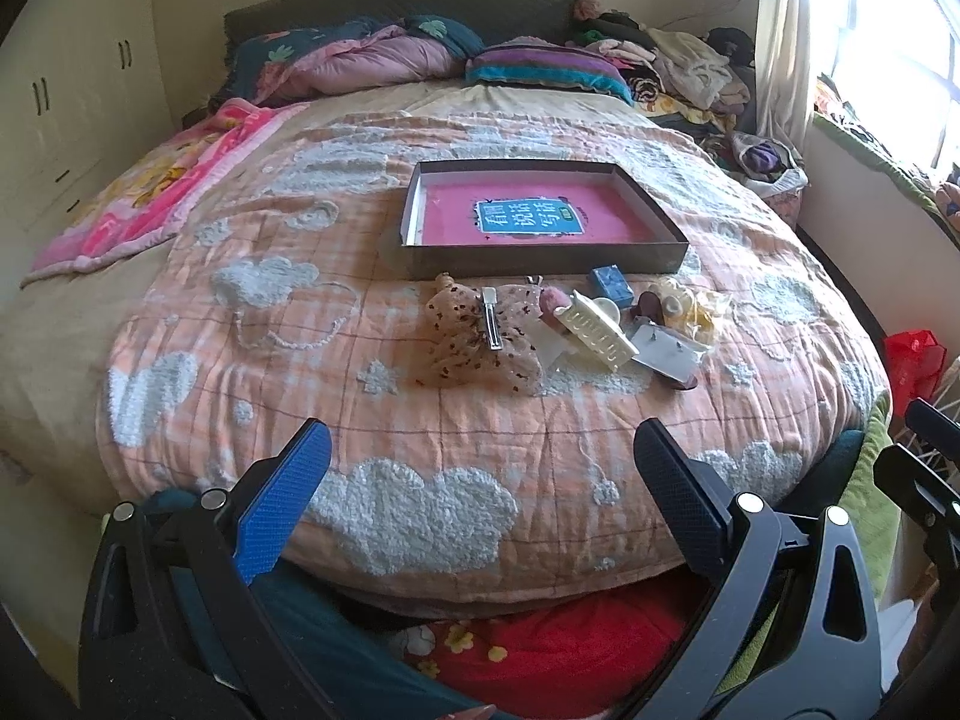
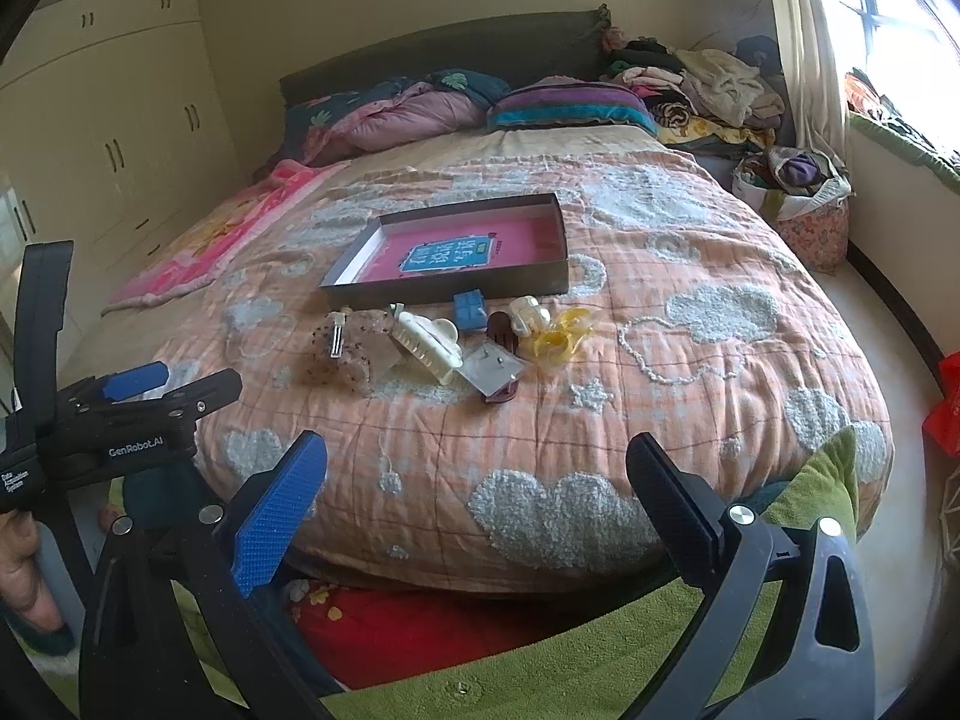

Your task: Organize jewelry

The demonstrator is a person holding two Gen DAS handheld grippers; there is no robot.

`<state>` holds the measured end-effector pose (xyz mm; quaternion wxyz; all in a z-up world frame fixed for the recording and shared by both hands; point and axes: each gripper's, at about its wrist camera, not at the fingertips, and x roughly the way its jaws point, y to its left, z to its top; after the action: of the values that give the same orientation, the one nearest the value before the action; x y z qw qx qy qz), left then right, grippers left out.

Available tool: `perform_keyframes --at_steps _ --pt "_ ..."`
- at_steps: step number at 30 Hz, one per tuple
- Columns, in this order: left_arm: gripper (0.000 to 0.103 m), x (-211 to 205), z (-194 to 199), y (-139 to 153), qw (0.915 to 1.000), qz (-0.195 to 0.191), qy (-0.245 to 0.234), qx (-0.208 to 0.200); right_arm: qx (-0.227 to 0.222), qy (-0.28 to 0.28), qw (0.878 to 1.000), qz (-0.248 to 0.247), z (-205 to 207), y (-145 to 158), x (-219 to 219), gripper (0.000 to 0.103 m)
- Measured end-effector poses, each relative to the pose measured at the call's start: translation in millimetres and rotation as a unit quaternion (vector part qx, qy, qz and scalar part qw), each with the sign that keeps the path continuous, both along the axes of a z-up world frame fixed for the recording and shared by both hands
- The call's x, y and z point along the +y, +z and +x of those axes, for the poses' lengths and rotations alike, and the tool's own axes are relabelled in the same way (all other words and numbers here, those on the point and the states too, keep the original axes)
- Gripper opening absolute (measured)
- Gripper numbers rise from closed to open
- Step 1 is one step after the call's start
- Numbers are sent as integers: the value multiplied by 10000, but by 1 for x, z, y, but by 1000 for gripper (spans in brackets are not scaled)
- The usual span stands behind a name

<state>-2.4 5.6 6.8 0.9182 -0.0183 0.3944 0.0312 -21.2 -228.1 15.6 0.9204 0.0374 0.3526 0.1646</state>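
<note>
A shallow grey box (image 1: 543, 253) with a pink and blue bottom lies on the bed; it also shows in the right wrist view (image 2: 447, 288). In front of it lie hair accessories: a beige dotted bow with a metal clip (image 1: 480, 336) (image 2: 343, 349), a cream claw clip (image 1: 597, 327) (image 2: 427, 343), a small blue box (image 1: 611, 283) (image 2: 469, 309), a card with earrings (image 1: 666, 353) (image 2: 493, 372) and yellow pieces (image 1: 699, 306) (image 2: 558, 339). My left gripper (image 1: 480, 474) and right gripper (image 2: 477, 480) are open and empty, near the bed's foot.
The bed has an orange quilt with white clouds (image 1: 420, 510). Pillows (image 1: 540, 69) and piled clothes (image 1: 690, 69) lie at the head. A fabric basket (image 2: 807, 210) stands right of the bed. Cupboards (image 2: 120, 138) line the left wall.
</note>
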Motion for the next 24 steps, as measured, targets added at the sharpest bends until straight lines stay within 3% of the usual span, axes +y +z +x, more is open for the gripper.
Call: perform_keyframes --at_steps 24 --pt "95 3 1 2 10000 6 12 -14 16 87 10000 13 0 -2 4 99"
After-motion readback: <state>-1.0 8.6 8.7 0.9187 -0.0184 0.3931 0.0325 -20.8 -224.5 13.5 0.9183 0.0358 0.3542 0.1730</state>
